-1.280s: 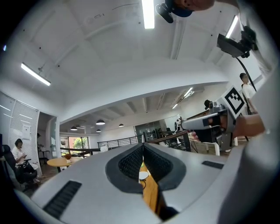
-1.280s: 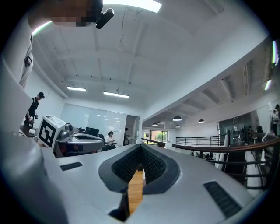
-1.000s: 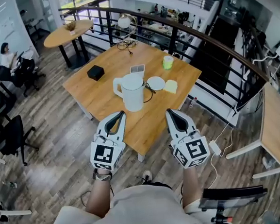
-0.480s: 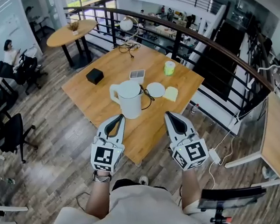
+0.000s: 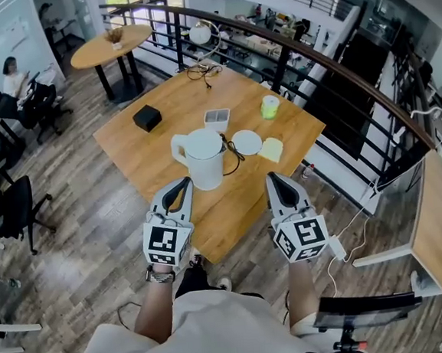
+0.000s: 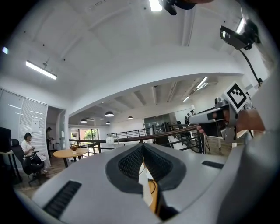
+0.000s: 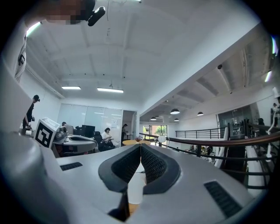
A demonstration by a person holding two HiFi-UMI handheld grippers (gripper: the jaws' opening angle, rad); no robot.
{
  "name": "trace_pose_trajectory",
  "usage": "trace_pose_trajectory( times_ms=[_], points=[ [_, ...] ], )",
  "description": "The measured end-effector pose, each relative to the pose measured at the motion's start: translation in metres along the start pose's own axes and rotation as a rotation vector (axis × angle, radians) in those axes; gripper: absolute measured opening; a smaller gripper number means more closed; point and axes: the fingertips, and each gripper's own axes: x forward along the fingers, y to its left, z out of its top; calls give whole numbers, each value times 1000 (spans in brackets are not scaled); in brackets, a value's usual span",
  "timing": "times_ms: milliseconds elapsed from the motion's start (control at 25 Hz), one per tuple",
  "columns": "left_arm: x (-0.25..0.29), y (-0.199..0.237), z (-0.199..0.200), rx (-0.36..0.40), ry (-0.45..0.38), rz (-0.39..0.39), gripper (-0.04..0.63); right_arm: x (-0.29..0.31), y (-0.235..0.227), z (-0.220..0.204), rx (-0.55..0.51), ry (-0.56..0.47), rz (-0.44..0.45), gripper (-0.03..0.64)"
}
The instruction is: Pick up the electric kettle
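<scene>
Wooden worktop (image 5: 172,99) carries white electric kettle (image 5: 204,159); left tongs (image 5: 183,184) and right tongs (image 5: 272,178), both clenched empty short of it, may knock it over unless opened.

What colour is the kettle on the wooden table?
White electric kettle; clearest in the head view.

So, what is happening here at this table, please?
A person holds a claw in each hand. The left claw and the right claw are both shut and empty, and point toward the wooden table. The white electric kettle stands on the table just ahead of them, not yet touched.
</scene>
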Motion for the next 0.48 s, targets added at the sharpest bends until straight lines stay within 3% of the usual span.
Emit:
trace_pose_trajectory(
  times_ms=[480],
  points=[
    [48,69,-48,-22,76,61,9,77,-19,-33,56,46,-4,12]
  ],
)
